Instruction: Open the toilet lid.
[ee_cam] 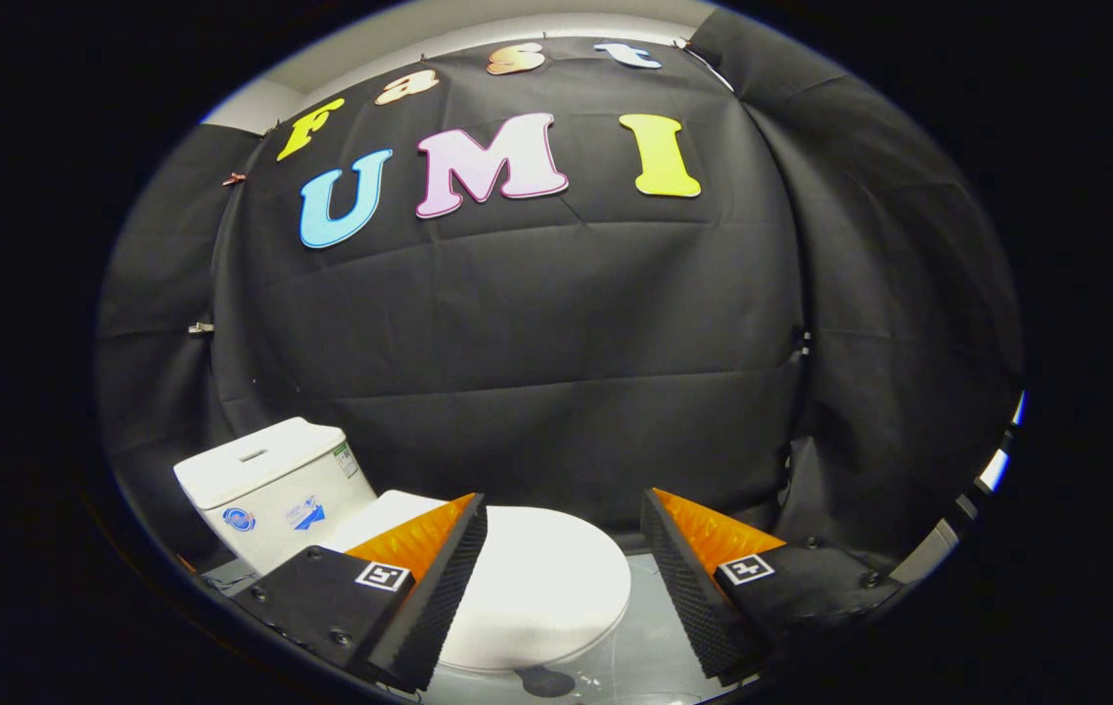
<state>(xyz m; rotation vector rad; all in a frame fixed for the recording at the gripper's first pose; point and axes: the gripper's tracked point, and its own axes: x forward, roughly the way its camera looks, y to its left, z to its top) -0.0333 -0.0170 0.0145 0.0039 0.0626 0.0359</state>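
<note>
A white toilet stands low ahead of me, its tank [267, 482] off to the left behind my left finger. The white lid [546, 578] lies flat and closed over the bowl. It shows between my two fingers and partly behind the left one. My gripper [564, 514] hovers above the lid with its fingers wide apart and nothing between them. The lid's front edge curves just inside the right finger [698, 578].
Black cloth walls close in behind the toilet and on both sides. A grey glossy floor [649, 636] shows to the right of the bowl. A strip of lighter wall peeks past the cloth at the far right.
</note>
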